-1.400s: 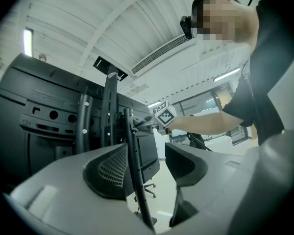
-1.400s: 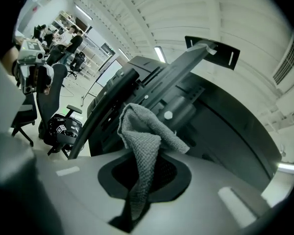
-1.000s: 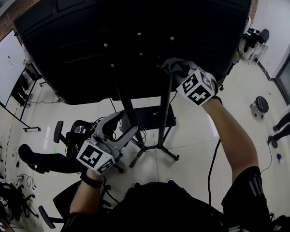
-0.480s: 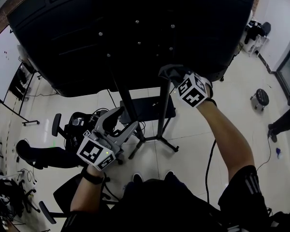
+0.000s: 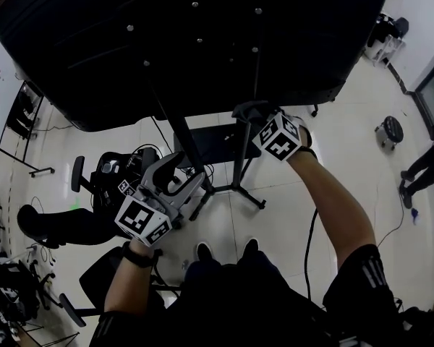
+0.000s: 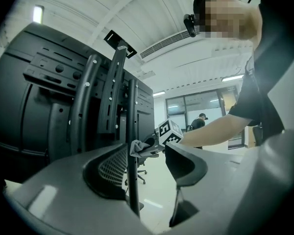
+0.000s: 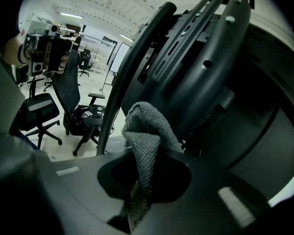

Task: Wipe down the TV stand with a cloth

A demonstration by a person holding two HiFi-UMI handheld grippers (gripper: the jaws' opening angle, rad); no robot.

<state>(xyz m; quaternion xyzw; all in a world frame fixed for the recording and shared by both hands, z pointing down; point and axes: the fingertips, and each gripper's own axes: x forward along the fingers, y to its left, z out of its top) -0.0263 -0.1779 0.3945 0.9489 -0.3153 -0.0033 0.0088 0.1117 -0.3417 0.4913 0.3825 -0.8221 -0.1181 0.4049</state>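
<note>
Beside upright post (image 7: 123, 88), cloth (image 7: 146, 131) juts from right gripper (image 7: 142, 180).

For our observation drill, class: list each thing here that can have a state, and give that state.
Right gripper: shut on grey knitted cloth.
Grey knitted cloth: bunched, beside black stand upright.
Left gripper: open, gripping nothing; thin black post shows between its jaws.

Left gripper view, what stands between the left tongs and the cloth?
One black TV stand upright rises between the open left gripper and the grey cloth, shown in the left gripper view.
</note>
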